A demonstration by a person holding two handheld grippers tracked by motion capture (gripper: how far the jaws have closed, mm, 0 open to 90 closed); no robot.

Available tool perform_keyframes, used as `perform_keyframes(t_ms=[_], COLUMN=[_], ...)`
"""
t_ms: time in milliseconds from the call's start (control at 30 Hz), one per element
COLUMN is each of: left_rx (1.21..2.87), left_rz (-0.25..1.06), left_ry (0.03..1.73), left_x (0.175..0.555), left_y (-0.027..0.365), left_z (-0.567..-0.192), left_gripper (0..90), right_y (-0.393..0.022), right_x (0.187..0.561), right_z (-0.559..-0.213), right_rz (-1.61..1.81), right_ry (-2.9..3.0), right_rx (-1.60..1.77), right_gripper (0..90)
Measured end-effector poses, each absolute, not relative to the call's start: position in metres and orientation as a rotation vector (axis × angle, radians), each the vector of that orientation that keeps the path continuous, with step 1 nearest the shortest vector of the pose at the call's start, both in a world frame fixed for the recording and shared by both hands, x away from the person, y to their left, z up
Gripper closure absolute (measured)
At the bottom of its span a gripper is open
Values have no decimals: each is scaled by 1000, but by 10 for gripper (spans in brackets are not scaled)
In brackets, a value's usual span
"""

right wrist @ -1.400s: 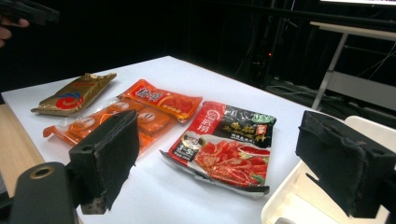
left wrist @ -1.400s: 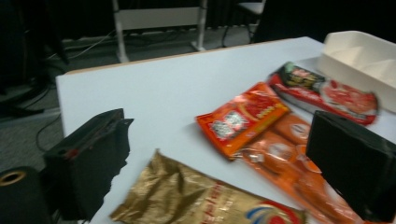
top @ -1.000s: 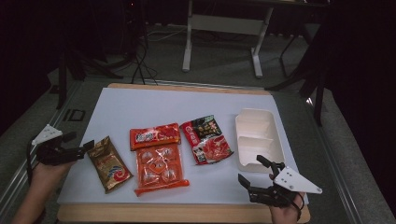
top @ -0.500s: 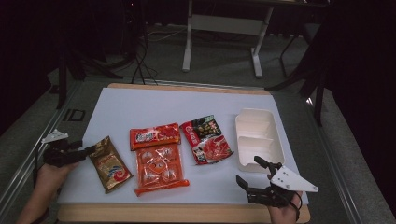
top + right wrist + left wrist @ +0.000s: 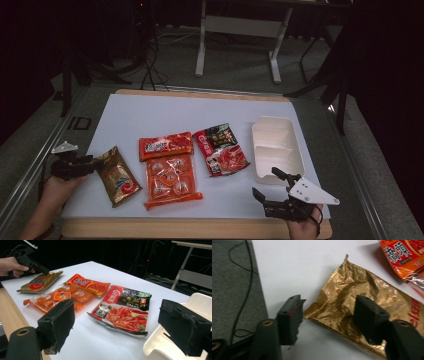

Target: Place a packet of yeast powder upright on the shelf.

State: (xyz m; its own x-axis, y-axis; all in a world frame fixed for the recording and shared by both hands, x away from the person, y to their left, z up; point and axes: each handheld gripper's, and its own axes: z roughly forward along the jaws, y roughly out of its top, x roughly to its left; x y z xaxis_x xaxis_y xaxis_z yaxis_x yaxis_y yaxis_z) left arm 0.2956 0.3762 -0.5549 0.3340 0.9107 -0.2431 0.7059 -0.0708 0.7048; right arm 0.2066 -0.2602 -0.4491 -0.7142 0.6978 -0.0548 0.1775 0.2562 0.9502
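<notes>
— Where was your crinkled gold foil packet (image 5: 362, 302)?

— Near the tabletop's (image 5: 150, 115) left edge; your left gripper's (image 5: 327, 315) jaws were closing around its corner, not yet pinching. You should have bitten deeper.

White Chinese characters stand on the orange packet (image 5: 404, 255); red letters "el" on the gold packet (image 5: 362, 305)

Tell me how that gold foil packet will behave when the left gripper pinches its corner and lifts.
The gold packet is crinkled foil lying flat, so it will probably flex and droop rather than stay stiff. Its glossy skin may slip between the pads of the left gripper, whose jaws have been closing around its corner. It looks thin, so likely light.
</notes>
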Motion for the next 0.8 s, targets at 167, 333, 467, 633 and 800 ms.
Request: perform_keyframes(t_ms=[167, 333, 467, 633, 800], left_rx=[1810, 1809, 1836, 1907, 1914], left_rz=[247, 207, 234, 307, 346], left_ry=[1438, 1439, 1412, 1426, 1424], left_x=[298, 299, 296, 297, 295], left_y=[379, 378, 371, 363, 361], left_z=[-556, -554, -551, -547, -539], left_gripper=[486, 612, 746, 874, 889], right_y=[-260, -260, -260, -260, -261], right_x=[206, 207, 206, 206, 205], right_z=[-449, -449, -449, -449, -448], right_rz=[1468, 1473, 1476, 1476, 1484], right_ry=[2064, 2069, 2073, 2071, 2061], right_rx=[790, 793, 788, 782, 786], right_gripper=[136, 136, 136, 137, 150])
